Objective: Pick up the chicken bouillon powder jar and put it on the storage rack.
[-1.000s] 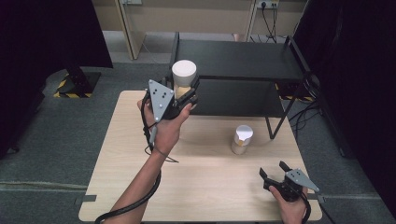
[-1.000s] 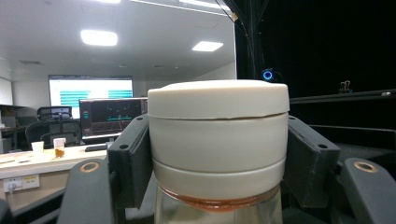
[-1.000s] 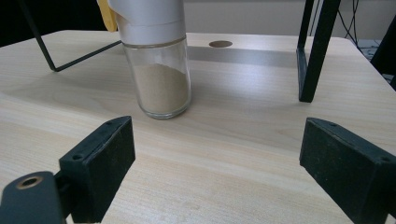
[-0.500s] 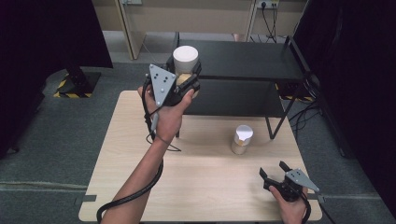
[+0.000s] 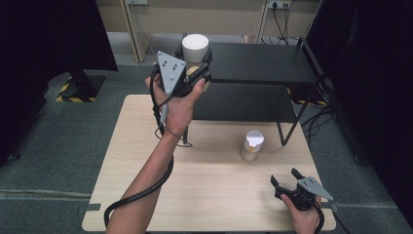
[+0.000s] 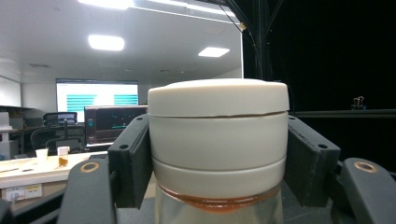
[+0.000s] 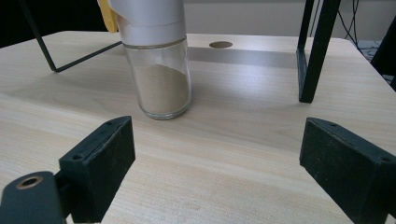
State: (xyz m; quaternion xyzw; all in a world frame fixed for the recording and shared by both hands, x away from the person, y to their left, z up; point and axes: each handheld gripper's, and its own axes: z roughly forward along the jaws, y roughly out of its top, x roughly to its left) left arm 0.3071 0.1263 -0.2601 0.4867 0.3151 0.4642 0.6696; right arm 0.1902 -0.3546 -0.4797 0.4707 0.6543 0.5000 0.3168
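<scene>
**Left gripper lifts a white-capped jar toward the black shelf**

The left gripper view shows what the high view cannot: the jaws of the left gripper (image 6: 218,163) press on the white cap (image 6: 218,135) of a glass jar (image 6: 219,212), one pad flat against each side, with a rim of brownish contents just under the cap. The high view gives the setting instead: the left gripper (image 5: 197,66) is raised off the wooden table (image 5: 131,161), and the jar (image 5: 196,48) it clamps sits at the near left corner of the black shelf (image 5: 263,63); whether the jar rests on the shelf or hangs clear of it I cannot tell.

The held jar stands upright, its long axis vertical and its cap uppermost, crosswise to the jaws.

The right gripper (image 5: 286,179) rests low on the table at the near right edge, its jaws spread wide with nothing between them. The right gripper view shows a second jar (image 7: 159,60) ahead of those jaws and slightly to their left, upright on the table, holding tan powder, well apart from the pads.

Compared with a second ago, the left gripper and its jar are higher and farther from the person. The right gripper and the second jar have not moved.
</scene>
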